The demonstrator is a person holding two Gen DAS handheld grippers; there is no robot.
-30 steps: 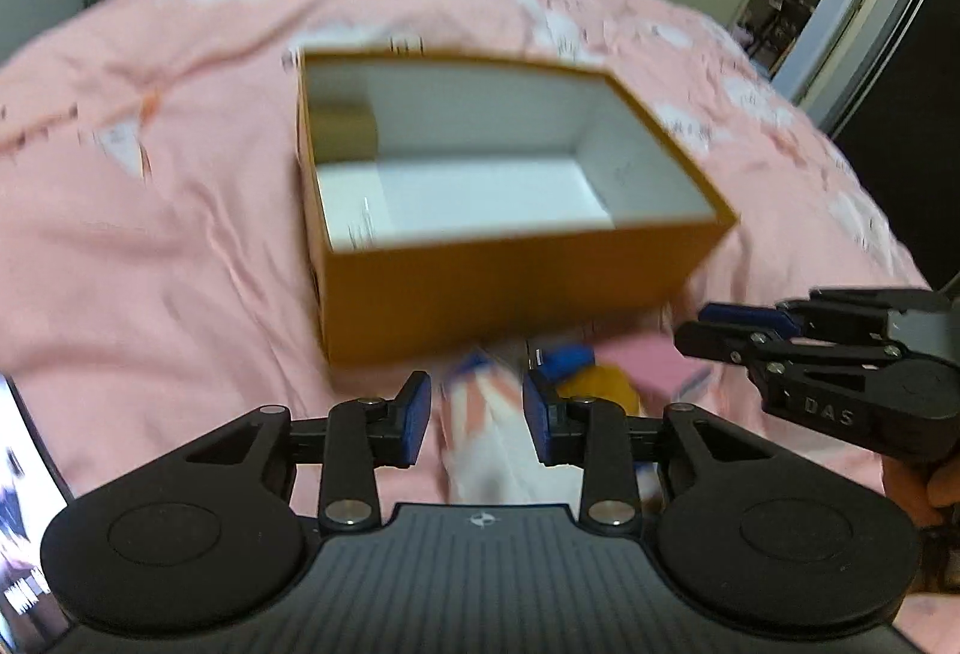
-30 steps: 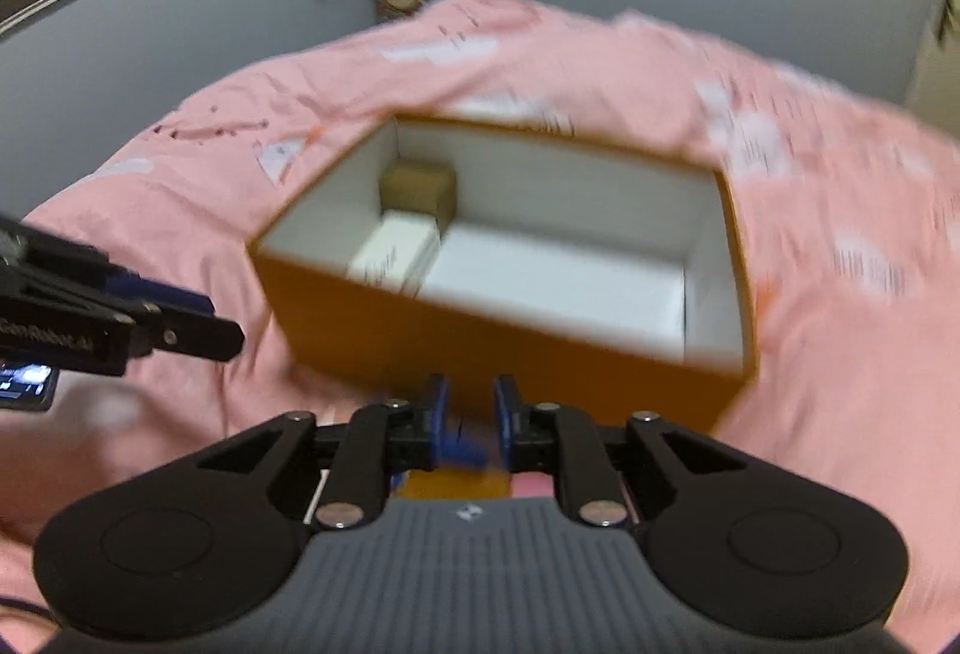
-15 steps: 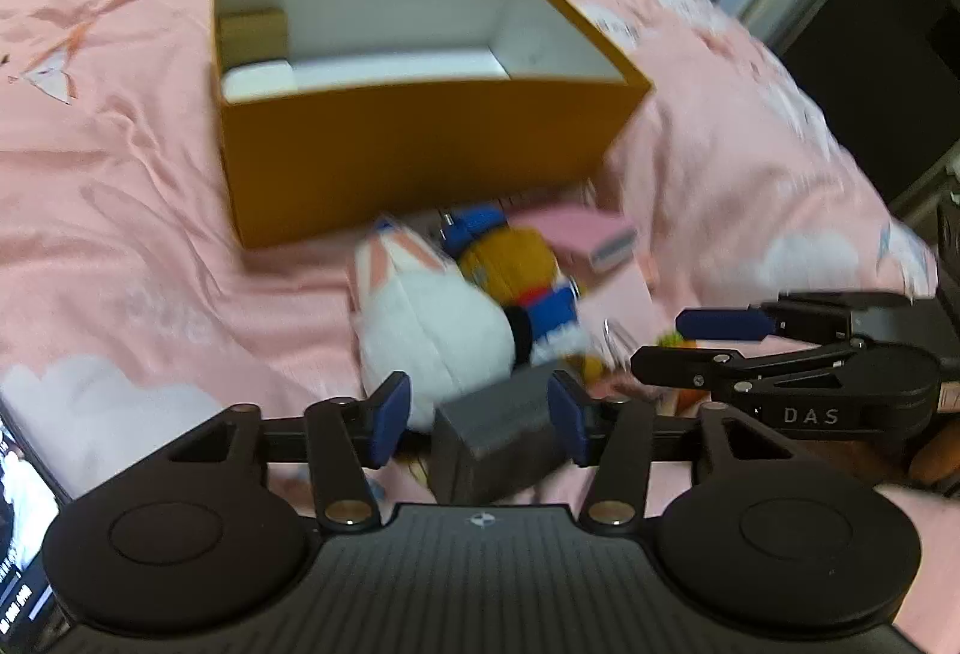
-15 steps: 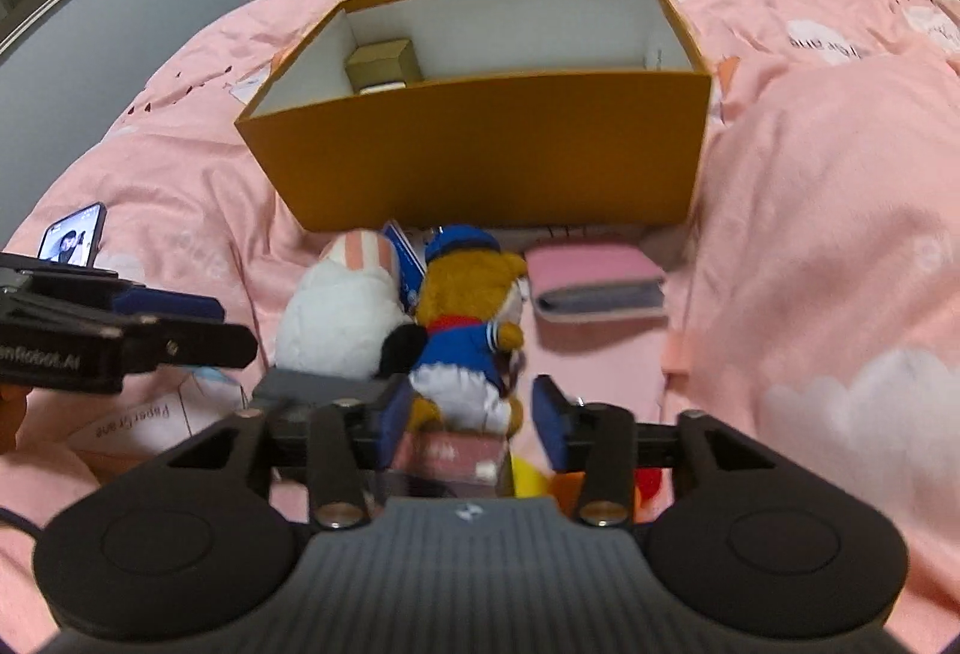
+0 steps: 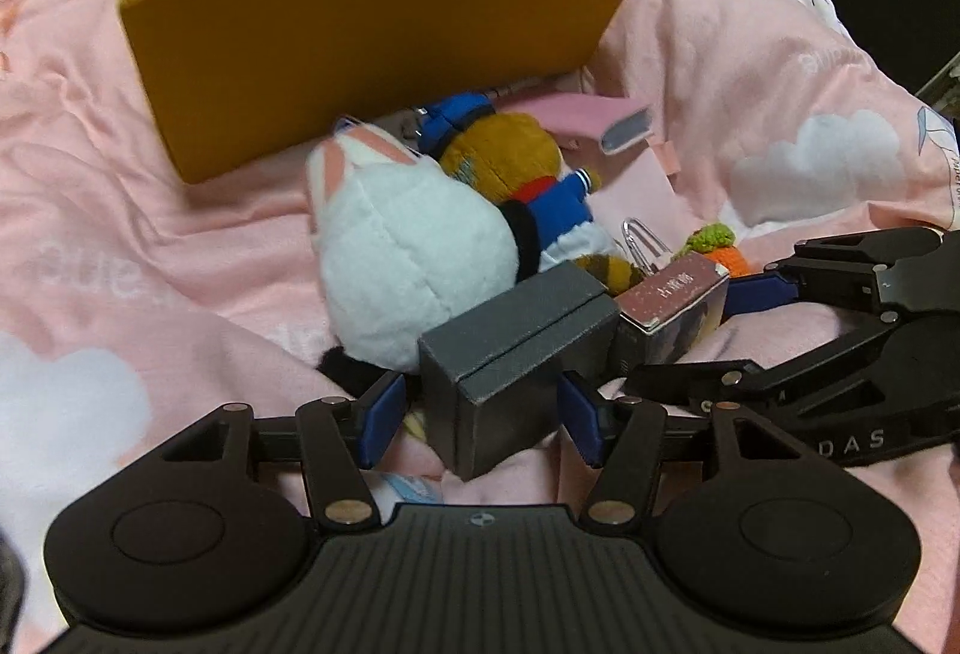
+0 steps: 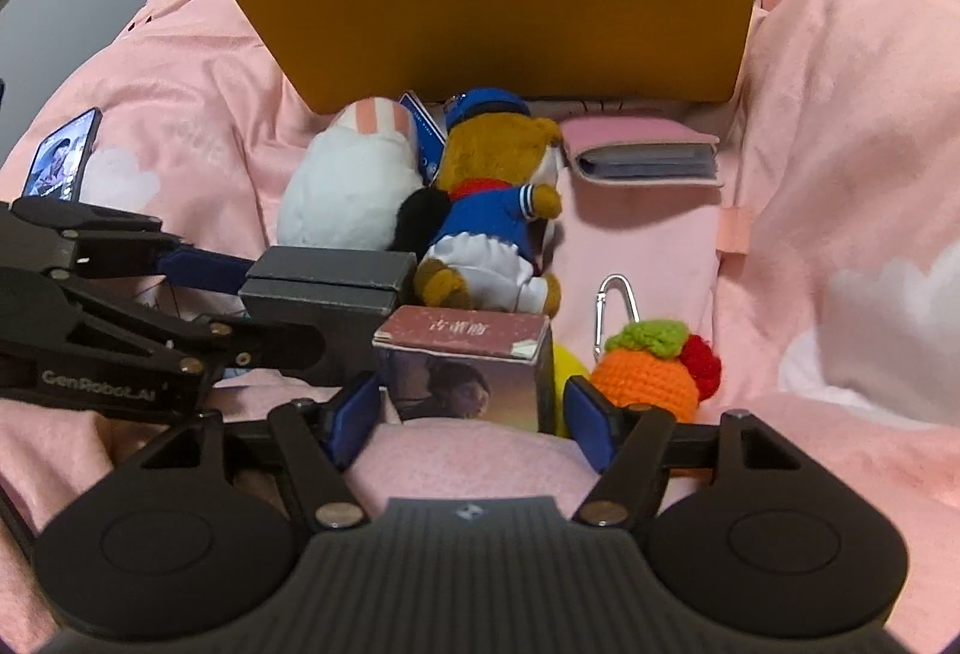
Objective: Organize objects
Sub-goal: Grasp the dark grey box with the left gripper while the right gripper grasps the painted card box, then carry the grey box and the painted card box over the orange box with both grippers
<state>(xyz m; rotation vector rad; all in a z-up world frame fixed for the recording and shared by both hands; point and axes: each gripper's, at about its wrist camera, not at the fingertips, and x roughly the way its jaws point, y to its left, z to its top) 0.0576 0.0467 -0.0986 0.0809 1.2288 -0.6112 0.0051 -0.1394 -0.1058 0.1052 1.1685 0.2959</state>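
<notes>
Your left gripper spread wide around the grey box, pads not touching, your right gripper likewise open, straddling the small pink box, both boxes on the pink bedspread before the orange box

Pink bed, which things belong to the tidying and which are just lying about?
For the job: open orange cardboard box, grey box, pink printed box, white plush, brown bear plush, crocheted orange, pink wallet.
Lying about: smartphone.
</notes>
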